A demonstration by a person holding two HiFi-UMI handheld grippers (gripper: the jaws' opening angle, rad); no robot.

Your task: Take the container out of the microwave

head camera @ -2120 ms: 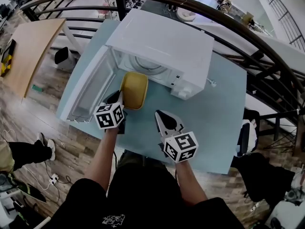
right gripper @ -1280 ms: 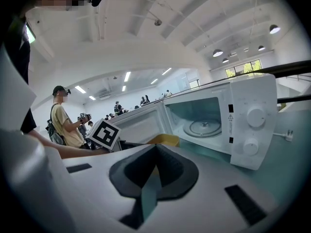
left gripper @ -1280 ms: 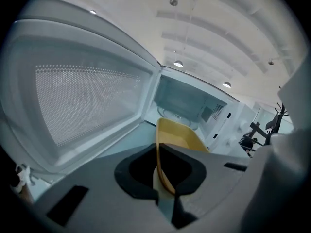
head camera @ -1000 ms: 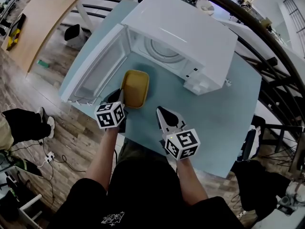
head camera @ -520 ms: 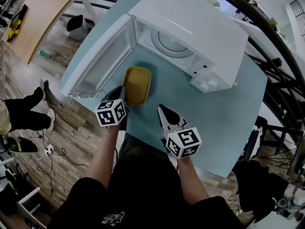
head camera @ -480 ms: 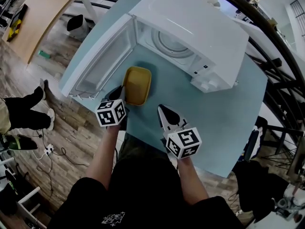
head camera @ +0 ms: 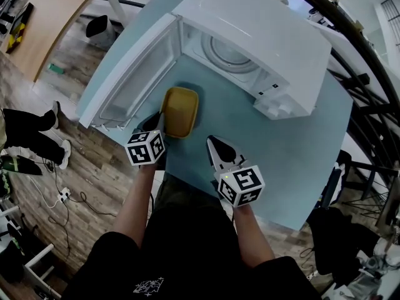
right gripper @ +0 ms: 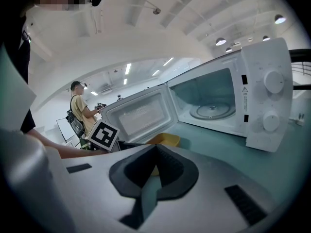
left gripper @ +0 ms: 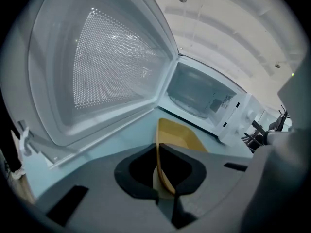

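head view has the yellow container (head camera: pixel 179 110) out on the teal counter (head camera: pixel 281 149) at frame centre, just below the open microwave (head camera: pixel 262 36), long axis running up the frame, its near short end in the left hand-held gripper (head camera: pixel 157 122). left gripper view shows those jaws clenched on its thin rim; the right hand-held gripper (head camera: pixel 211 144), lower right and apart, is closed on nothing. whether its base rests on the counter is hard to tell.
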